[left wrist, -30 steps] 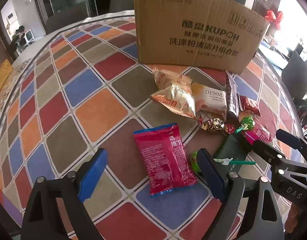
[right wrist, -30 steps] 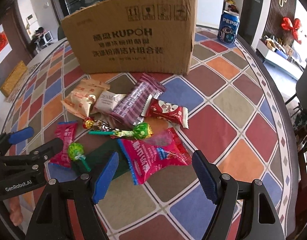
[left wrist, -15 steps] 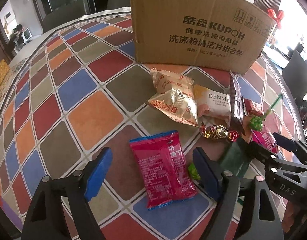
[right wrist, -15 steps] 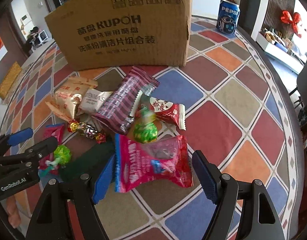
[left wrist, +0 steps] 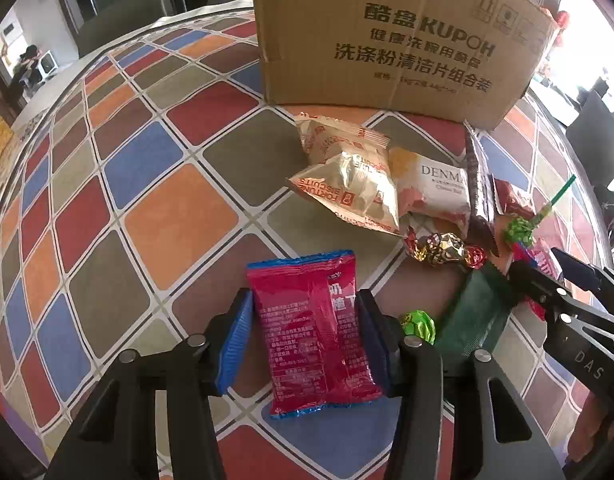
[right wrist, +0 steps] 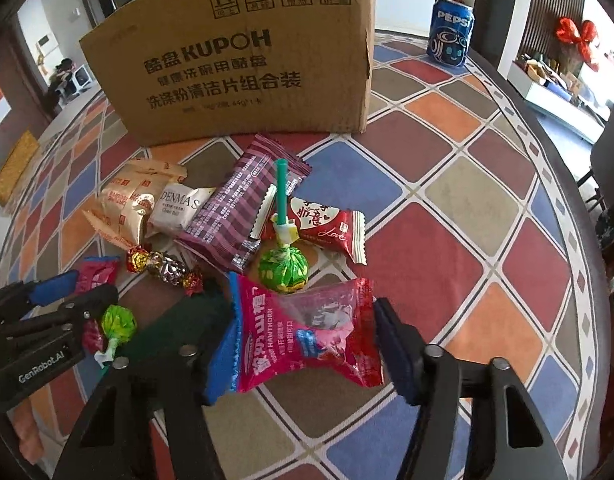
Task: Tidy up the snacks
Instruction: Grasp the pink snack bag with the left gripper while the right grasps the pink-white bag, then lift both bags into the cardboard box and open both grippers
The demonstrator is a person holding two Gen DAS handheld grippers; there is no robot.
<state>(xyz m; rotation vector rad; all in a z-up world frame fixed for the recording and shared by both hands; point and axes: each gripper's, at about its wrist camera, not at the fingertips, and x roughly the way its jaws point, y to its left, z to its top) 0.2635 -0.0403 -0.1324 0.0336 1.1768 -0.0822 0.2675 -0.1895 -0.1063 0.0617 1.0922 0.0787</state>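
Observation:
A pile of snacks lies on the checkered table in front of a cardboard box [left wrist: 391, 36], which also shows in the right wrist view [right wrist: 243, 56]. My left gripper [left wrist: 303, 336] has its blue pads closed against both sides of a red snack packet with blue edges [left wrist: 313, 332]. My right gripper [right wrist: 303, 344] has its pads against both sides of a pink hawthorn packet [right wrist: 307, 336]. A green lollipop [right wrist: 283, 268] rests just beyond that packet. Another green lollipop [left wrist: 419, 322] lies right of my left gripper.
Gold biscuit packets [left wrist: 347, 184], a white Denmark packet [left wrist: 435, 192], a purple plaid bar [right wrist: 243, 212], a red love candy [right wrist: 323, 224], foil candies [right wrist: 163, 268] and a dark green packet [left wrist: 475, 312] lie between the grippers and the box. A Pepsi can [right wrist: 450, 32] stands far right.
Both grippers moved forward and down, and their jaws narrowed onto the packets. The green lollipop by the right gripper swung so its stick points away.

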